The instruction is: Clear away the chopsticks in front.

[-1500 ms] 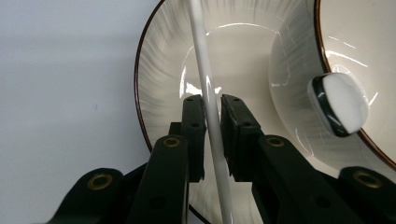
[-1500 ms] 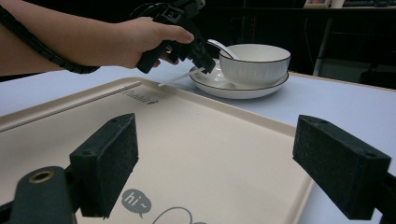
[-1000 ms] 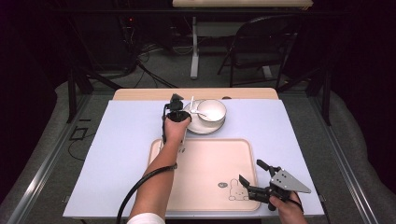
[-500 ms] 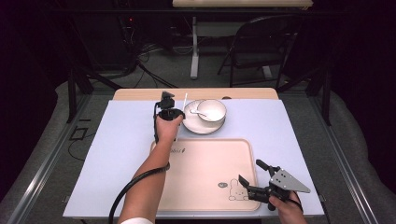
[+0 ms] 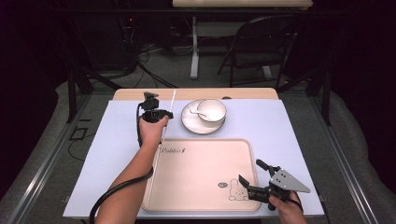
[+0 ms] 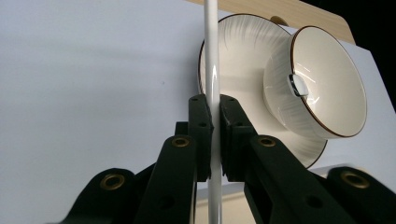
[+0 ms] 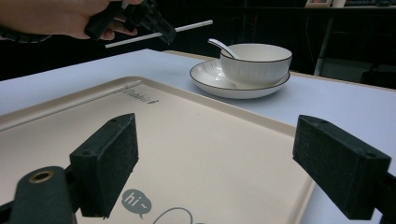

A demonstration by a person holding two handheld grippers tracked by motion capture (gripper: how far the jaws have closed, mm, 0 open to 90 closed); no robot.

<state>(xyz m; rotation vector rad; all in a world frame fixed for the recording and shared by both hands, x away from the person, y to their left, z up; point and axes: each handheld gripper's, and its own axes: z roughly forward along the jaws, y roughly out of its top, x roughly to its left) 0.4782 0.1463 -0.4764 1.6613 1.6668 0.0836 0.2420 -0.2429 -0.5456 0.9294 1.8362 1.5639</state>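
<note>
Right gripper (image 5: 256, 179) sits nearest, at about five o'clock on the table, jaws standing wide apart with nothing between them, hovering at the tray's near right corner beside the little printed rabbit. From its own camera the two black pads (image 7: 108, 158) frame a bare stretch of the beige tray (image 5: 201, 186), with a small "hi" speech bubble printed just ahead of them.

Moving out, the tray takes up the near middle of the pale blue mat (image 5: 289, 126), and a long white chopstick (image 5: 156, 169) lies along the tray's left rim, running from seven o'clock up toward eleven.

Further on, the left gripper (image 5: 154, 106) is held up at around eleven o'clock, just left of the dishes, and its jaws are pinched tight on a second white chopstick (image 5: 172, 101). In the left gripper view that stick (image 6: 213, 74) runs straight up between the two pads, gripped partway along, with length sticking out on both sides. The right gripper view shows it lifted off the table, tilted slightly, the far tip higher.

Farthest, at twelve o'clock, a white plate (image 5: 190, 122) with a dark rim rests on the mat, carrying a white bowl (image 5: 211, 111), and a spoon (image 5: 200, 112) leans inside the bowl with its handle pointing left. The held chopstick is beside the plate, not touching it.
</note>
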